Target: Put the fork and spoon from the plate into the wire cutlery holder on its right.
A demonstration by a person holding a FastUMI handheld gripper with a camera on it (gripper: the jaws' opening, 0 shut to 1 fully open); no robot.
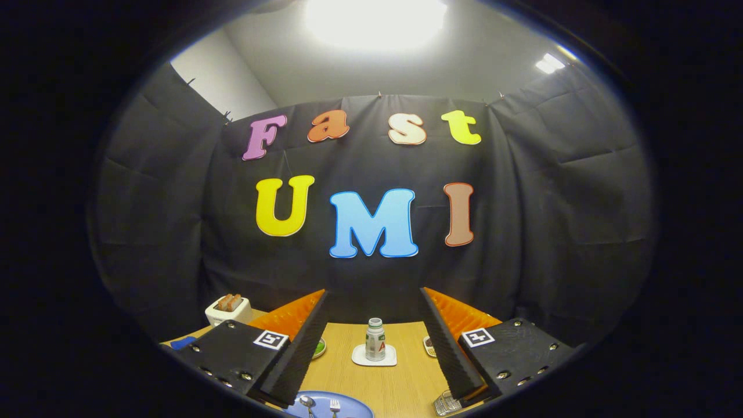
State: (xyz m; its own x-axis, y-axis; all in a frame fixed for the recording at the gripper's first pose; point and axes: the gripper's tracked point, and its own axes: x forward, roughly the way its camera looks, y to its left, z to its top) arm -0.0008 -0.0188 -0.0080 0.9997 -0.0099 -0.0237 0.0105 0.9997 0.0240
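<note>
Fork [335, 406] and spoon [307, 403] on plate [354, 406], handles cut off; tool [371, 371] spread wide, empty.

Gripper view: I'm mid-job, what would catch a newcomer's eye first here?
The open gripper, fingers spread wide above the table, frames a small bottle standing on a white coaster beyond them. Nearest, between the fingers, a blue plate holds the spoon and fork. A toaster sits far left.

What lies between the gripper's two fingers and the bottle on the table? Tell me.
In the gripper view, bare wooden table lies between the open gripper and the bottle on its white coaster.
</note>
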